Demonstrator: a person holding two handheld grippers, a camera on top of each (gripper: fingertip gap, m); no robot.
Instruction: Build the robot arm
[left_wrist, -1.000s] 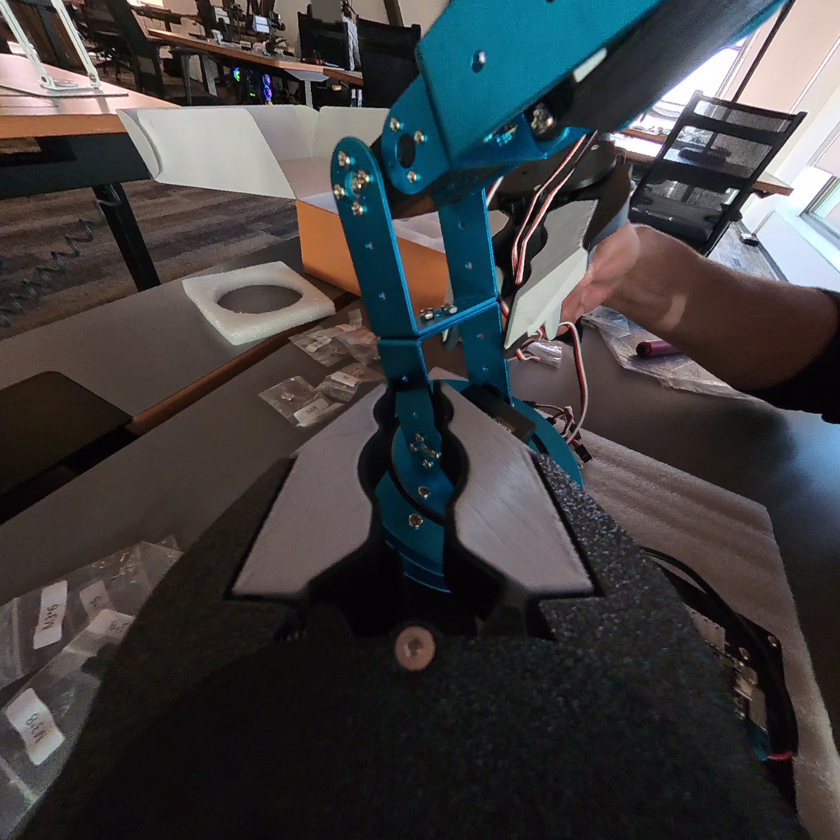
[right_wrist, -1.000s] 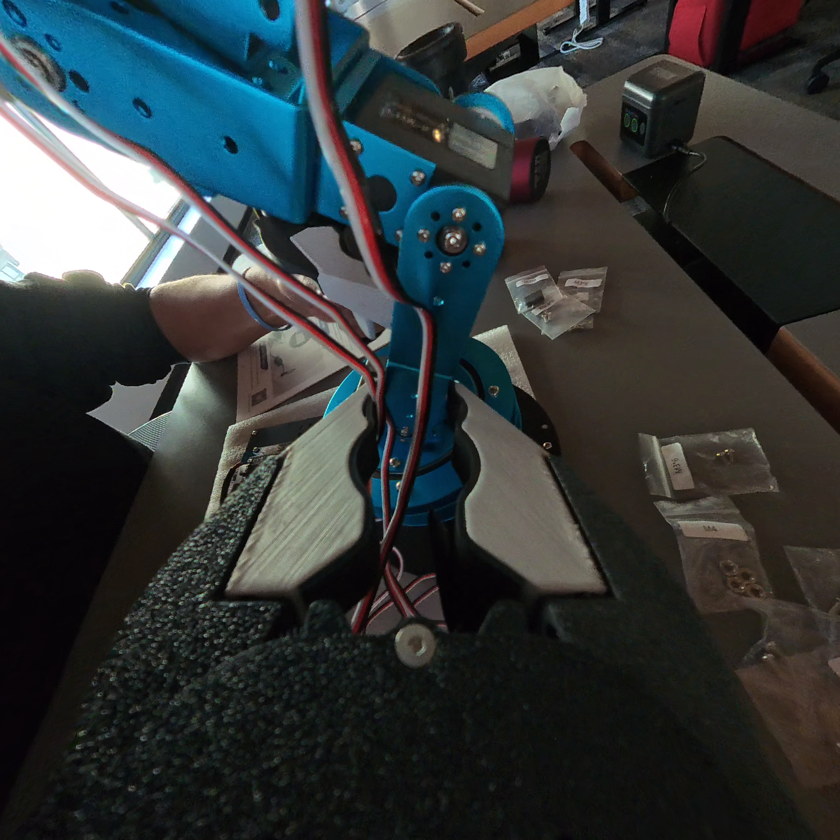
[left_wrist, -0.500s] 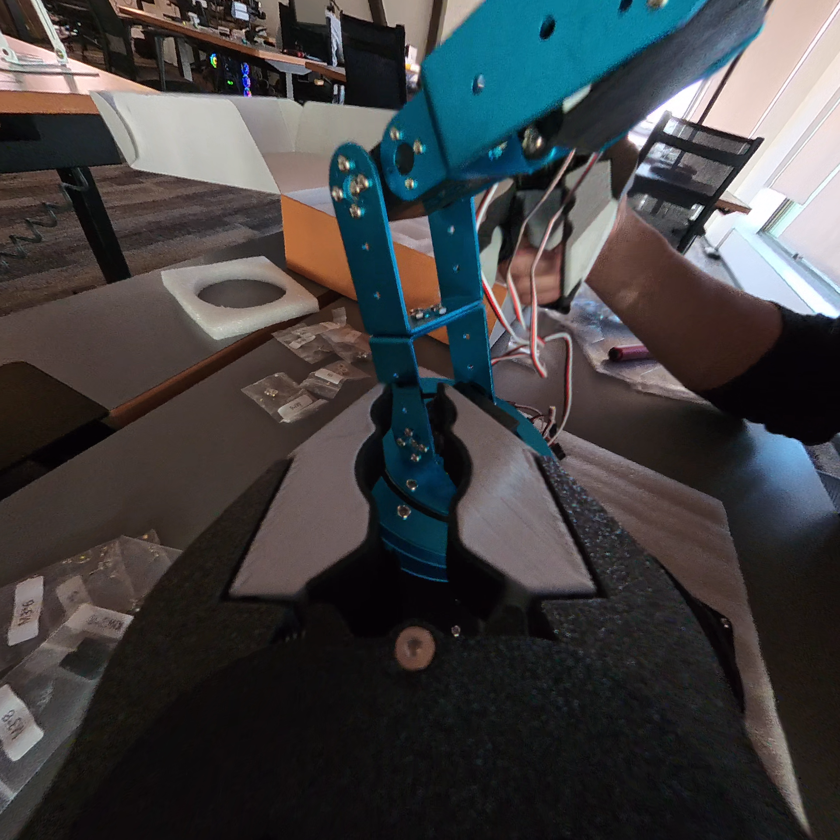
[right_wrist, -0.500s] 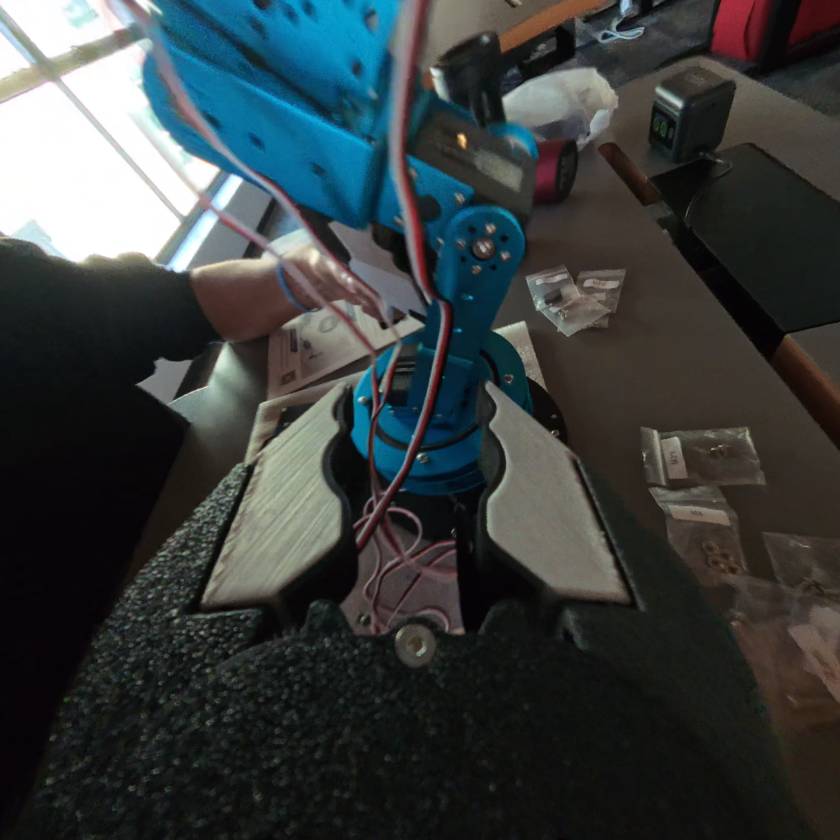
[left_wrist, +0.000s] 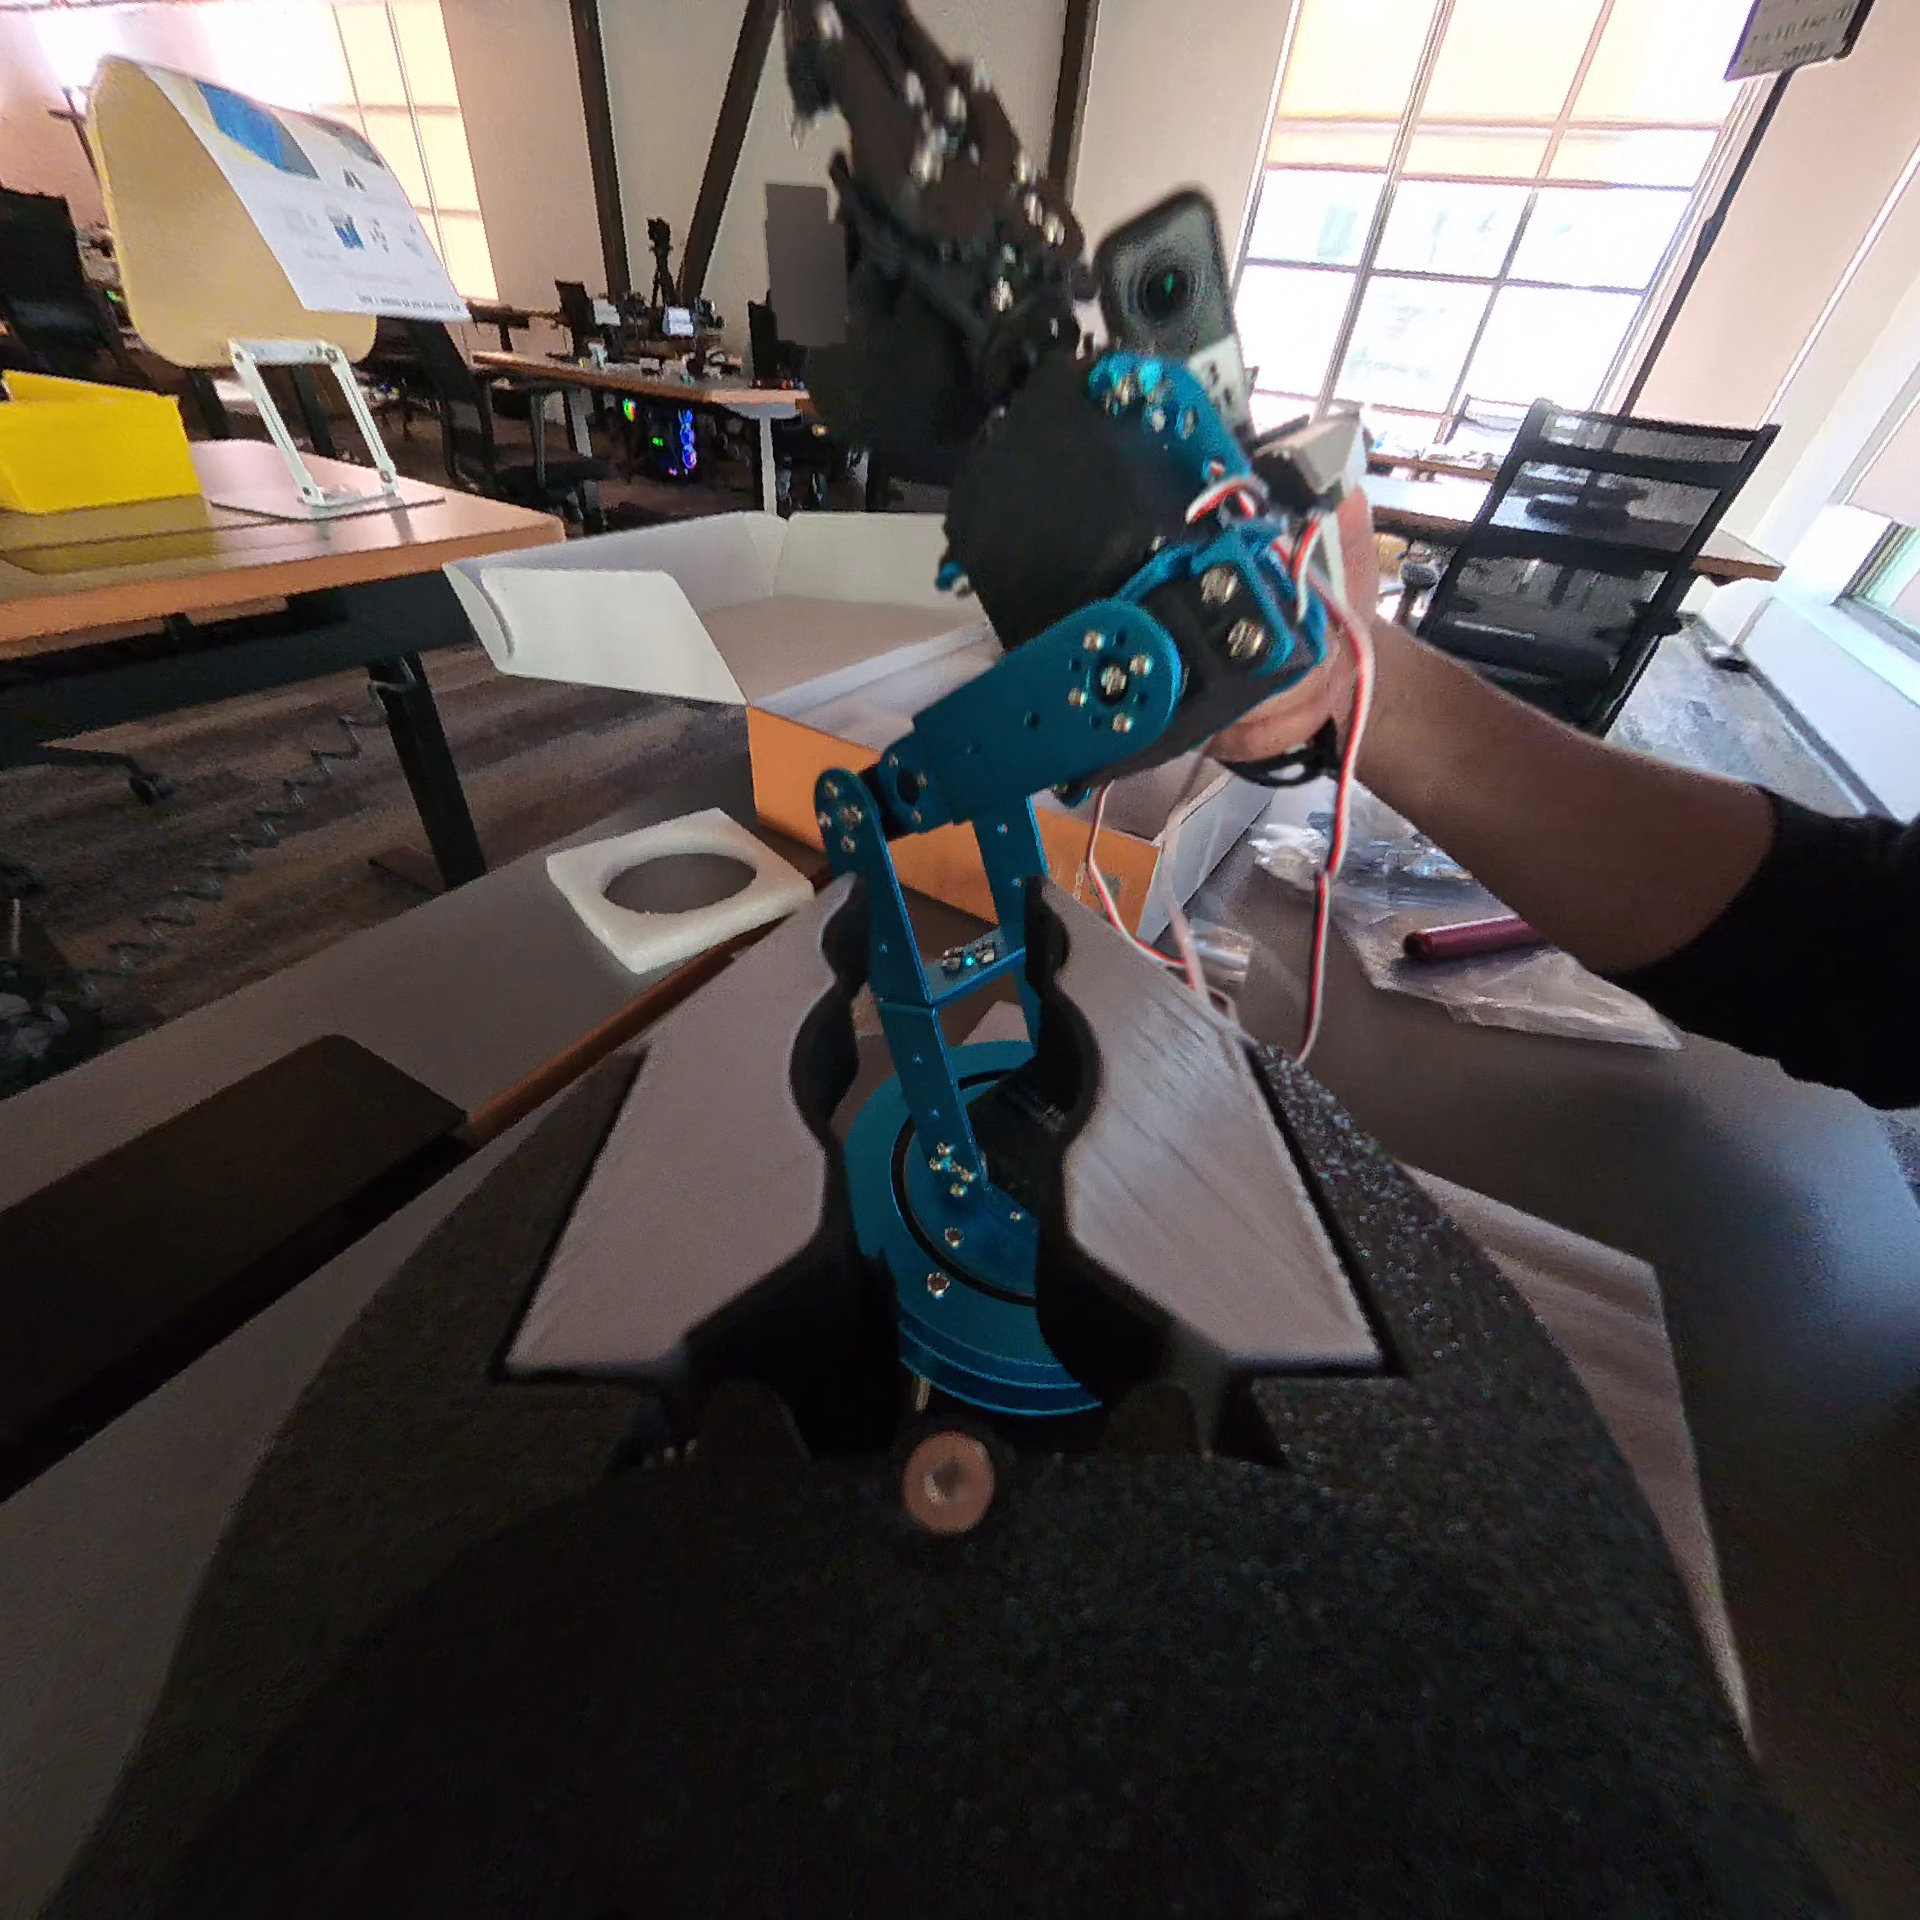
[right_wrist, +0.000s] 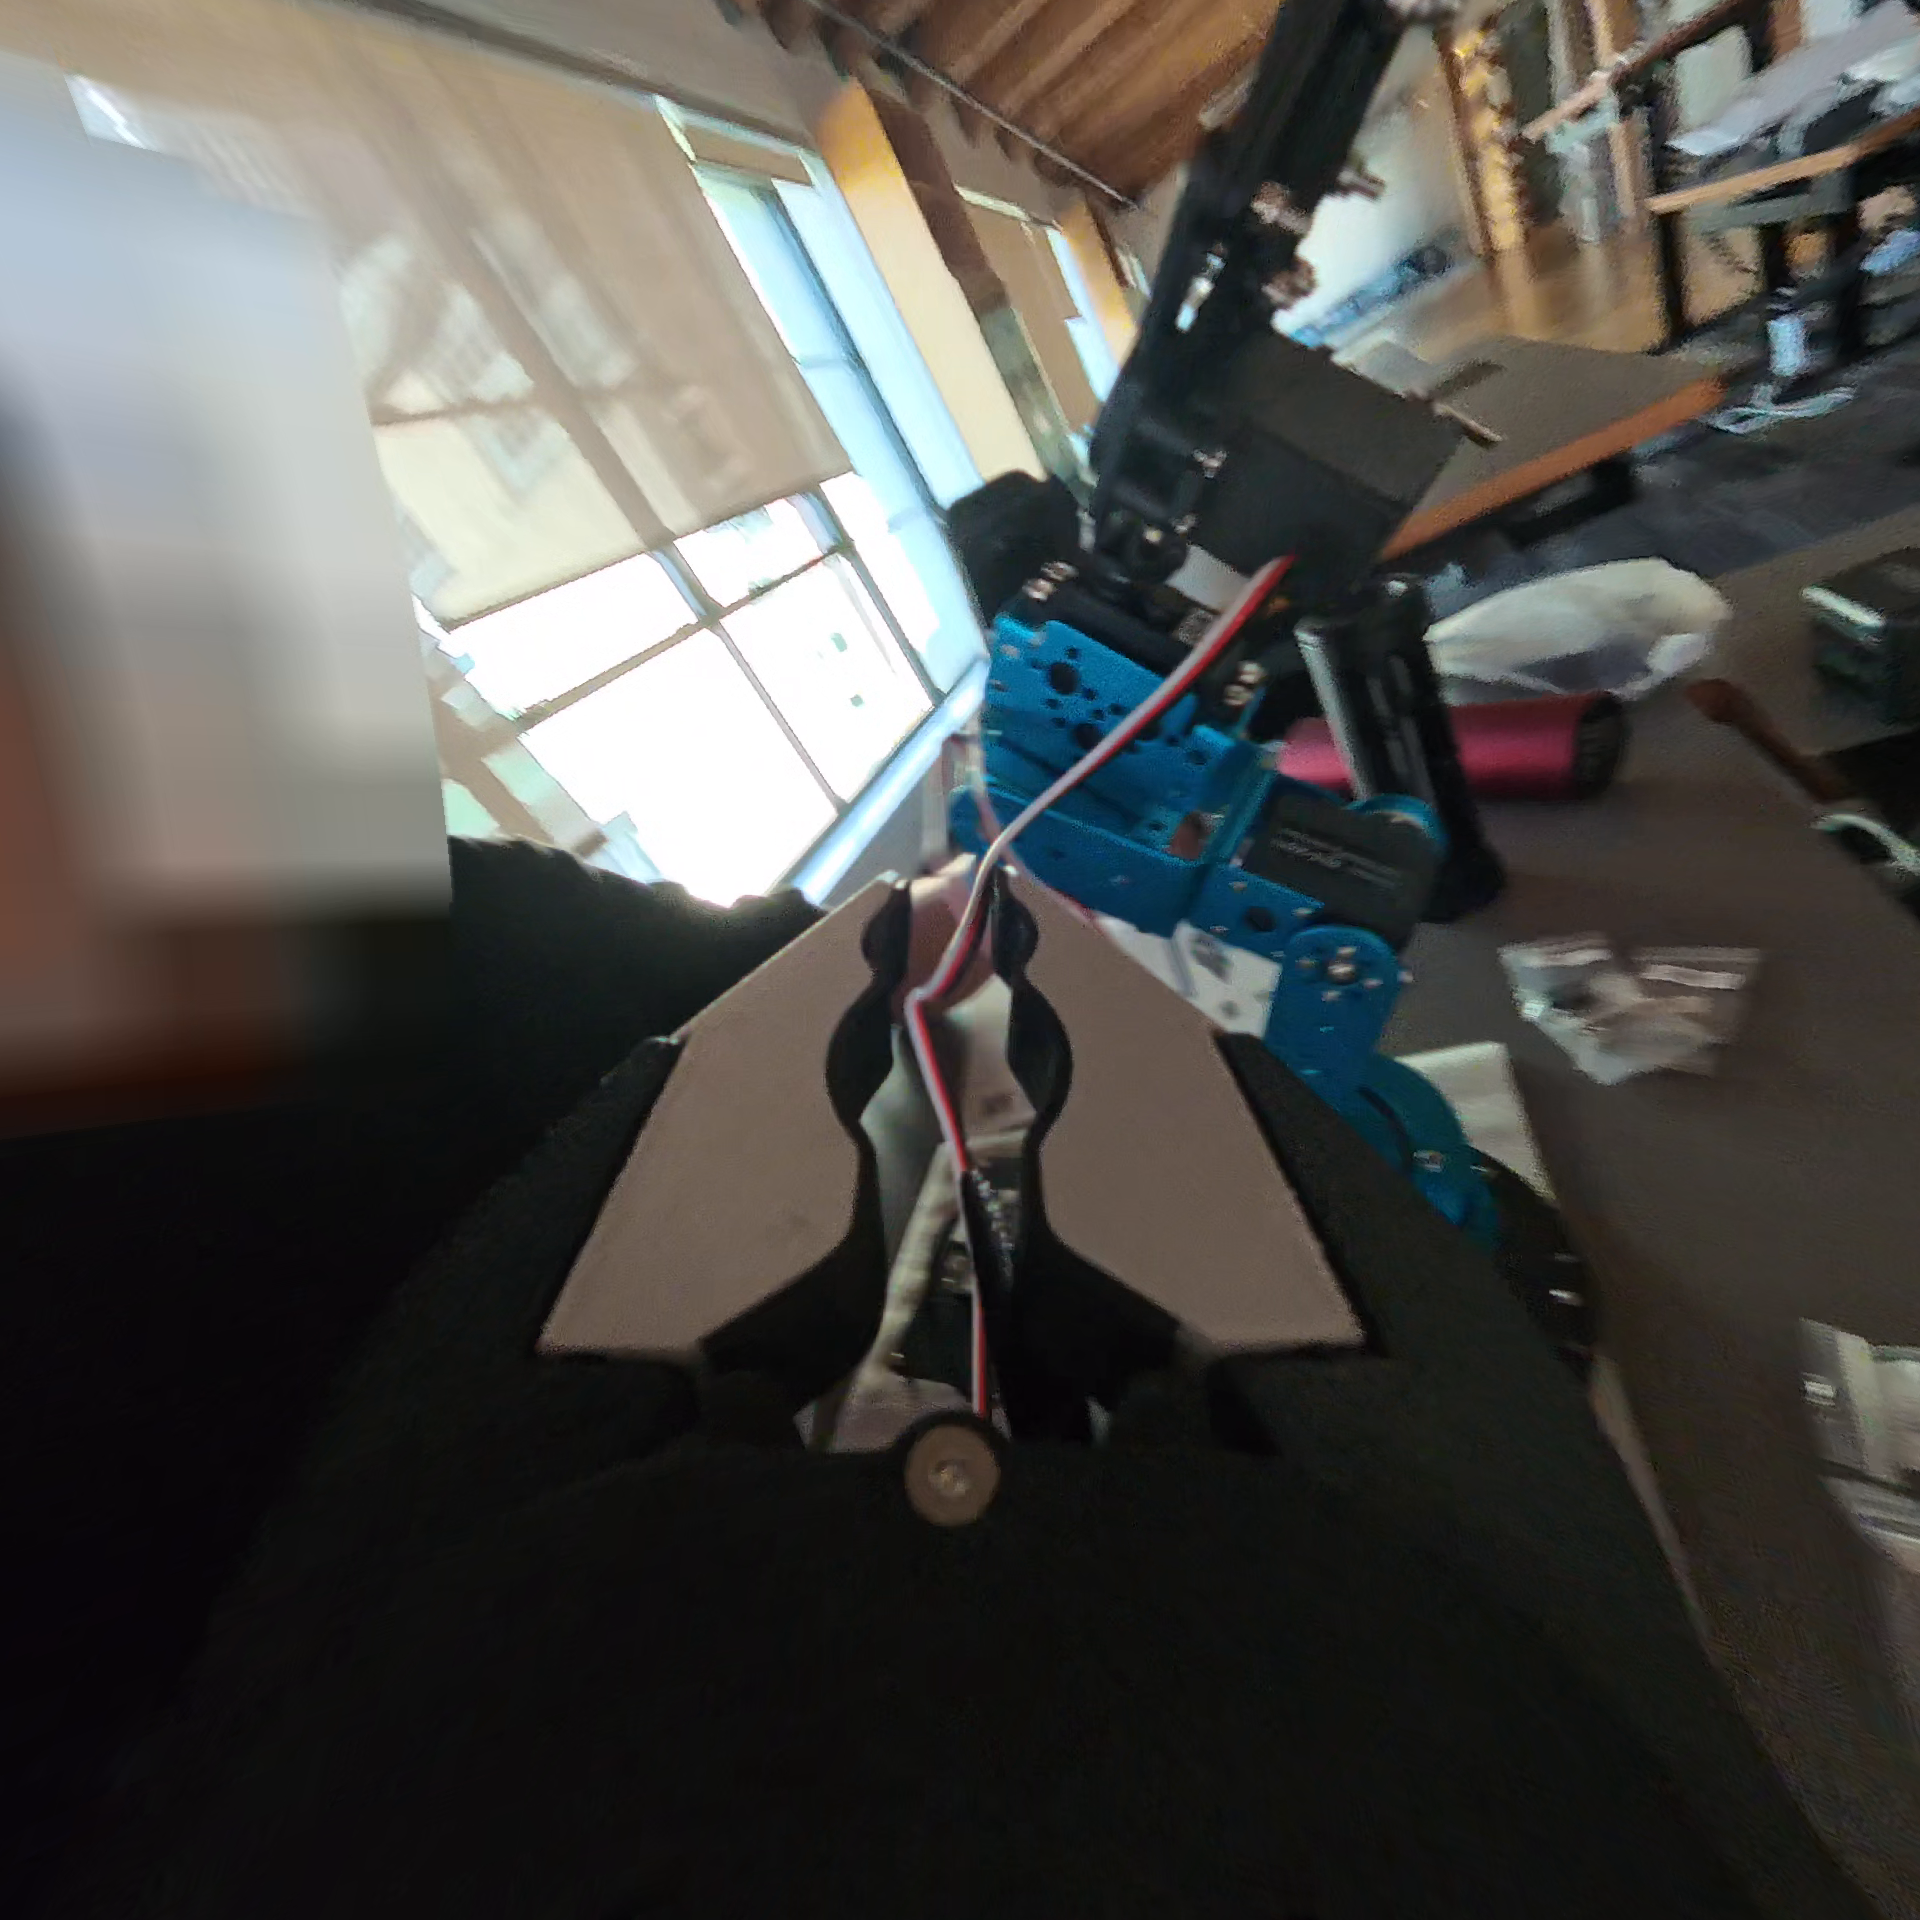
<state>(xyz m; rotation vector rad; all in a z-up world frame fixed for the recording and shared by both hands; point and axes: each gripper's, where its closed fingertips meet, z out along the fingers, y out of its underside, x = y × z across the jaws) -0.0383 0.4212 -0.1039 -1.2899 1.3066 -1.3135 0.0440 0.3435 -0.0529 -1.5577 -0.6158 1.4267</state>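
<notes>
A blue metal robot arm (left_wrist: 935, 1039) with black servos stands on its round base (left_wrist: 966, 1299) on the grey table. My left gripper (left_wrist: 940, 899) is shut on the arm's lower bracket just above the base. My right gripper (right_wrist: 951, 899) is raised beside the arm's upper part (right_wrist: 1143, 831), and its jaws are nearly closed on a red, white and black servo wire (right_wrist: 940, 1070) that runs between them. The right wrist view is blurred. In the left wrist view, the right gripper's camera (left_wrist: 1164, 281) and a person's hand (left_wrist: 1288, 696) sit by the arm's top.
An open orange box with white flaps (left_wrist: 810, 623) and a white foam ring (left_wrist: 675, 894) lie behind the arm. A magenta cylinder (left_wrist: 1465, 940) and plastic bags of small parts (right_wrist: 1621, 997) lie on the table. A black chair (left_wrist: 1590, 561) stands at the back right. One gripper's finger ends stand about 12 cm off the other's.
My right gripper left the arm's base, rose and narrowed onto the servo wire. The arm's upper section swung over to the right. My left gripper kept its hold on the lower bracket.
</notes>
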